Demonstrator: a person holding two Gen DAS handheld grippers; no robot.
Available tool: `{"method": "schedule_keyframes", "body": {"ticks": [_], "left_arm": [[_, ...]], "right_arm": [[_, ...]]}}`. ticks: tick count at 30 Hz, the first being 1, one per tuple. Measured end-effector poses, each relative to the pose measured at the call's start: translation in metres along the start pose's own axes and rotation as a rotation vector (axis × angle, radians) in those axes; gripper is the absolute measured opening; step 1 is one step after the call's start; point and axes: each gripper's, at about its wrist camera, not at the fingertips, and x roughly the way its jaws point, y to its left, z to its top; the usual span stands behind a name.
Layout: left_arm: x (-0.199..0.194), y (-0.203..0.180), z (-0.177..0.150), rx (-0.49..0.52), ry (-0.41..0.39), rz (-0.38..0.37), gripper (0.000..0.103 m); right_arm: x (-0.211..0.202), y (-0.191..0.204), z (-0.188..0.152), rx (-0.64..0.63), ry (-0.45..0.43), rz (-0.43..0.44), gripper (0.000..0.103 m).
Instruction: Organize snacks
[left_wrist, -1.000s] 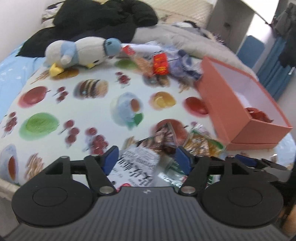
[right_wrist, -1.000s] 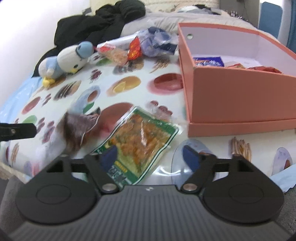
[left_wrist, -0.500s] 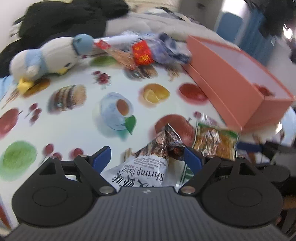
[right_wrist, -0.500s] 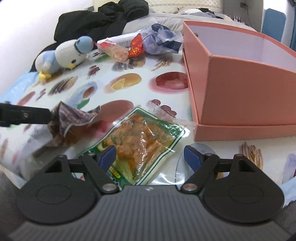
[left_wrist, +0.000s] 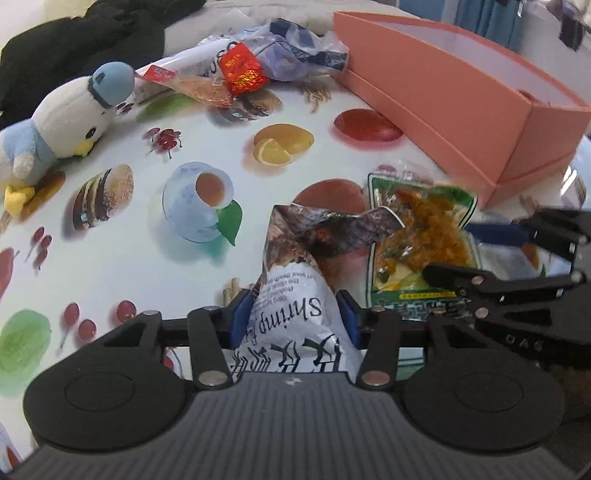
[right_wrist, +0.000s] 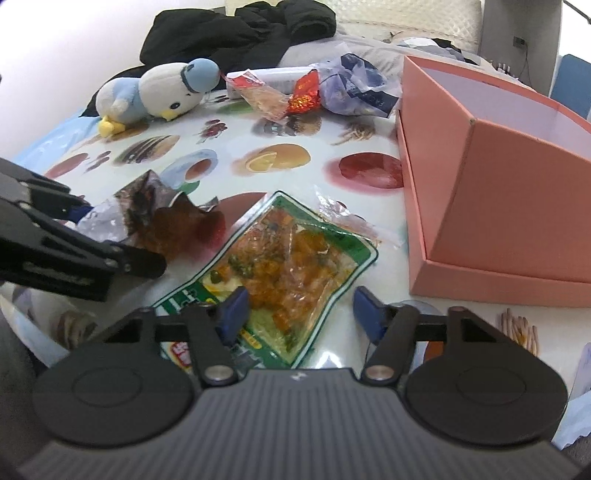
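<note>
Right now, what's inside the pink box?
Only bare white inner walls of the pink box show from both wrist views. Its floor is hidden behind the near walls, so any snacks inside cannot be seen.

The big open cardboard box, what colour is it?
The big open cardboard box is salmon pink outside, white inside; clearest in the right wrist view.

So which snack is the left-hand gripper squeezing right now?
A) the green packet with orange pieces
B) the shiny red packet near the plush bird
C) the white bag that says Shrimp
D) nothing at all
C: the left gripper has both blue fingers pressed against the white shrimp bag, while the green packet lies flat on the table under the open right gripper.
</note>
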Motion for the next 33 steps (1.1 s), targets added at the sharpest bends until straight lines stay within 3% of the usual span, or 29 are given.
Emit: {"method": "schedule_keyframes", "body": {"ticks": [5, 12, 22, 33], "left_arm": [[-0.006, -0.005, -0.001, -0.067, -0.005, 0.004, 0.051], [-0.03, -0.011, -0.001, -0.175, -0.037, 0.041, 0.051], [-0.07, -0.02, 0.005, -0.27, -0.074, 0.093, 0.051], [-0.11, -0.039, 0.013, -0.348, -0.112, 0.071, 0.051]], "right_arm": [[-0.004, 0.006, 0.001, -0.013, -0.001, 0.002, 0.034], [-0.013, 0.002, 0.005, 0.01, -0.003, 0.004, 0.021], [-0.04, -0.011, 0.011, 0.051, -0.033, -0.029, 0.017], [-0.093, -0.023, 0.031, 0.087, -0.104, -0.039, 0.016]]}}
